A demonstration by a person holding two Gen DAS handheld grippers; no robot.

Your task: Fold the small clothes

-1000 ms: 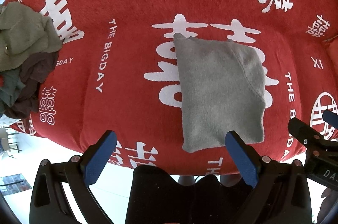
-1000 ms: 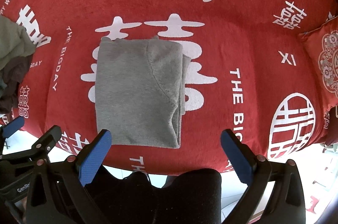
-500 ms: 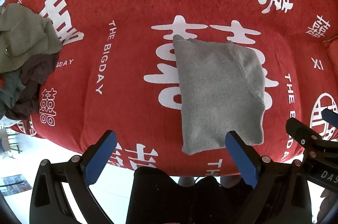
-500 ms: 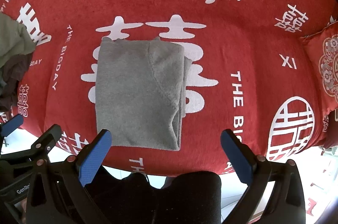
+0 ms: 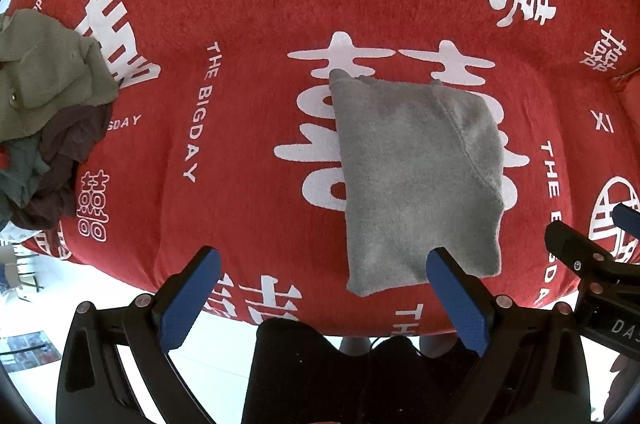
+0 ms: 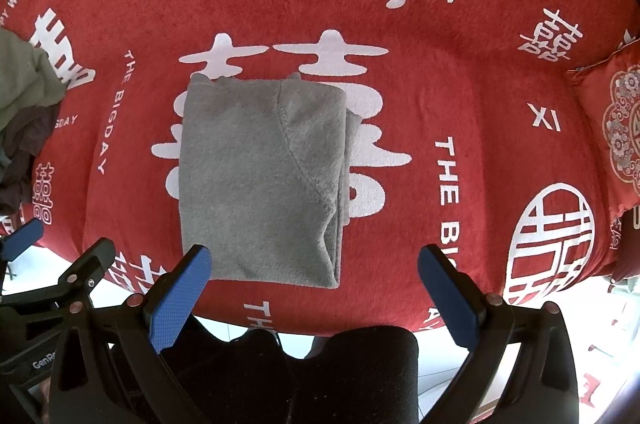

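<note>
A folded grey fleece garment is laid flat on a red plush cover printed with white characters and lettering, near its front edge; in the right wrist view the same garment is seen just left of centre, with a curved seam running across its right half. The left gripper is held with its blue-padded fingers spread wide, nothing between them, the right-hand pad overlapping the garment's near edge in the view. The right gripper is likewise spread apart and empty, at six o'clock from the garment. A heap of crumpled olive, brown and teal clothes is seen at nine o'clock, well apart from the grey piece. A red embroidered cushion is seen at three o'clock
</note>
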